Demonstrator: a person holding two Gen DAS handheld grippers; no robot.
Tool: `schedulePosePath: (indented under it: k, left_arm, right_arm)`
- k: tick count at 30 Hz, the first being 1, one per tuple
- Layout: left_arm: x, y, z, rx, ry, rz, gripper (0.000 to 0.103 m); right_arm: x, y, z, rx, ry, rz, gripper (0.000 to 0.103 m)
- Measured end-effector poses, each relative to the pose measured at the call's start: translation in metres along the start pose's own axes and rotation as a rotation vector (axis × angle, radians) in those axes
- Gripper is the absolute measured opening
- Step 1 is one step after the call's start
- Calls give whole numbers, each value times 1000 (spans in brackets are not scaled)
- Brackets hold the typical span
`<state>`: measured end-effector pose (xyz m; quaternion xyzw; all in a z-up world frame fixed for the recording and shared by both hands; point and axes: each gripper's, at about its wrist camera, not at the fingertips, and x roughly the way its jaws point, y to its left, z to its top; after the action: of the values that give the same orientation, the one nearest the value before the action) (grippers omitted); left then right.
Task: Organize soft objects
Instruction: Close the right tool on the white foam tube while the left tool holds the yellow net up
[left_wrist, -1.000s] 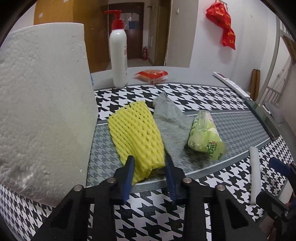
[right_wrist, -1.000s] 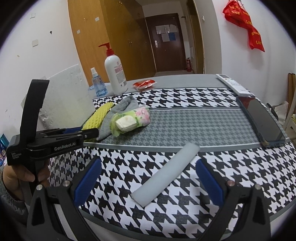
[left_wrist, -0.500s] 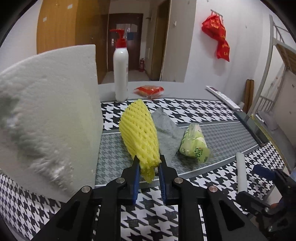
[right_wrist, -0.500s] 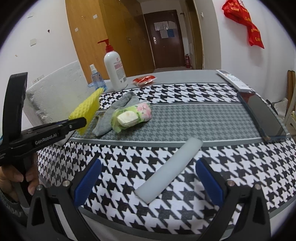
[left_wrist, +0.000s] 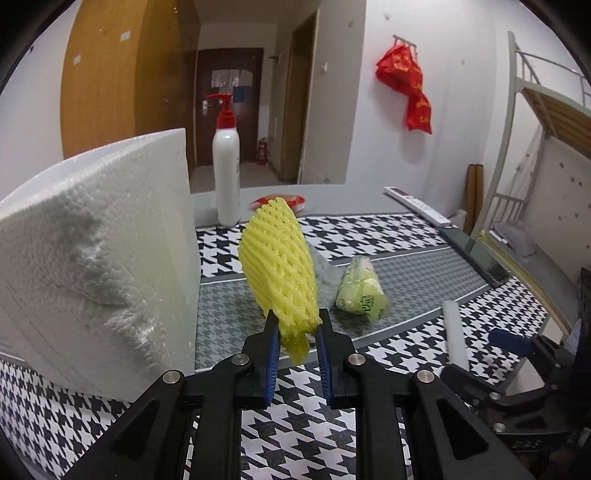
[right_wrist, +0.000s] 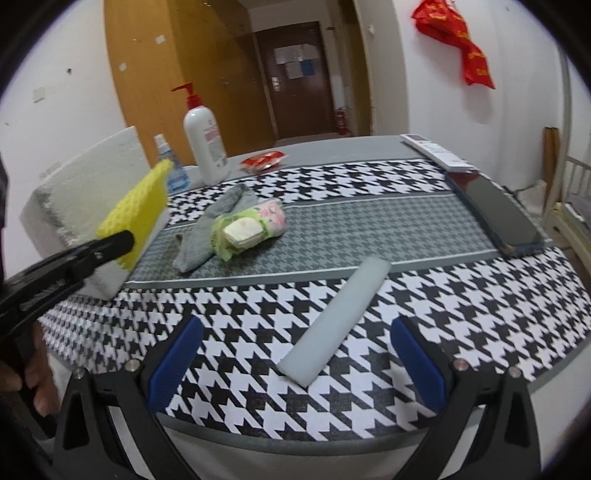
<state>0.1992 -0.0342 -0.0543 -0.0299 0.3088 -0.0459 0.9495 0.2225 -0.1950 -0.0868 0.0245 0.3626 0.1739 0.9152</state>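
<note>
My left gripper (left_wrist: 295, 325) is shut on the near end of a yellow foam net sleeve (left_wrist: 279, 266), which stands up off the table. From the right wrist view the same yellow sleeve (right_wrist: 138, 214) hangs lifted at the left, beside the white foam block (right_wrist: 81, 199). A grey cloth (right_wrist: 207, 229) and a green tissue pack (right_wrist: 247, 229) lie on the grey band of the tablecloth. A pale foam stick (right_wrist: 336, 321) lies on the houndstooth cloth in front of my right gripper (right_wrist: 295, 350), which stands wide open with nothing between its fingers.
A big white foam block (left_wrist: 92, 266) fills the left side. A pump bottle (left_wrist: 226, 173), a small blue bottle (right_wrist: 171, 170) and a red packet (right_wrist: 264, 160) stand at the back. A remote (right_wrist: 434, 149) and a dark tablet (right_wrist: 495, 214) lie along the right edge.
The left gripper closed on the yellow sleeve and lifted it off the table, so it now stands upright. The right gripper stayed open over the foam stick.
</note>
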Motion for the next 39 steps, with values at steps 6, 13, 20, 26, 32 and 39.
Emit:
schedulePosePath:
  k: [6, 13, 20, 26, 32, 39]
  left_arm:
    - [-9, 4, -2, 23, -20, -35, 20]
    - [-22, 15, -1, 39, -49, -66, 20]
    - [-34, 24, -2, 51, -76, -104, 20]
    - [-39, 28, -6, 49, -81, -116, 20]
    - [-43, 28, -8, 58, -88, -140, 20]
    - [-47, 28, -11, 69, -100, -158, 20]
  right_arm:
    - [2, 7, -3, 20, -6, -63, 95]
    - [12, 8, -4, 89, 24, -160, 79]
    - [18, 21, -5, 89, 43, -242, 66]
    - [18, 24, -5, 94, 59, -292, 39]
    - [15, 24, -6, 93, 71, -329, 32]
    - [12, 18, -2, 127, 67, -278, 16]
